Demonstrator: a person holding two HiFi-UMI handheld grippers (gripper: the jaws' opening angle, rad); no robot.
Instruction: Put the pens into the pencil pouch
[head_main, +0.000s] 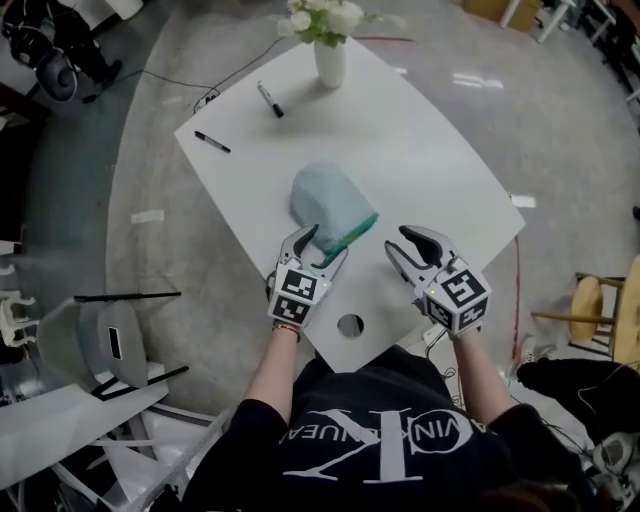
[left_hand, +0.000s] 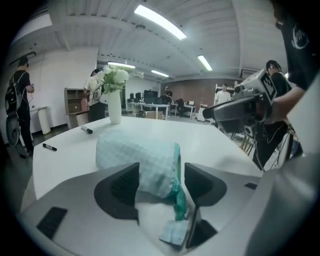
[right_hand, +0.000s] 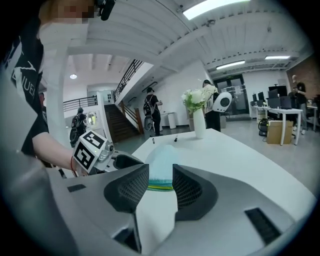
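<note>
Head view; clock dirs. taken from the pouch.

White table sits cornerwise to the person. Pouch: pale blue, quilted, green zip along its near edge. It lies flat approx. mid-table.

L gripper is at the pouch's 6 o'clock. Jaws wide apart, straddling the zip end. L gripper view shows the pouch end and zip tab between the pads. Fabric is just beside one pad, w/ a clear gap to the other, so not clamped.

R gripper is at 4 o'clock, near the pouch but apart from it, over bare tabletop. Jaws apart, nothing between them. R gripper view shows the pouch beyond the tips, framed in the gap.

Pens are both on the table, outside the pouch.
- Thicker marker at 11 o'clock, near the vase.
- Thin pen at 10 o'clock, close to the table edge.
- Both well apart from pouch and grippers.

Vase: white, w/ white flowers, upright at 12 o'clock near the far corner. Round hole in the tabletop at 6 o'clock, near the nearest corner.

Off the table, on the floor: chair at 8 o'clock, wooden stool at 4 o'clock.
</note>
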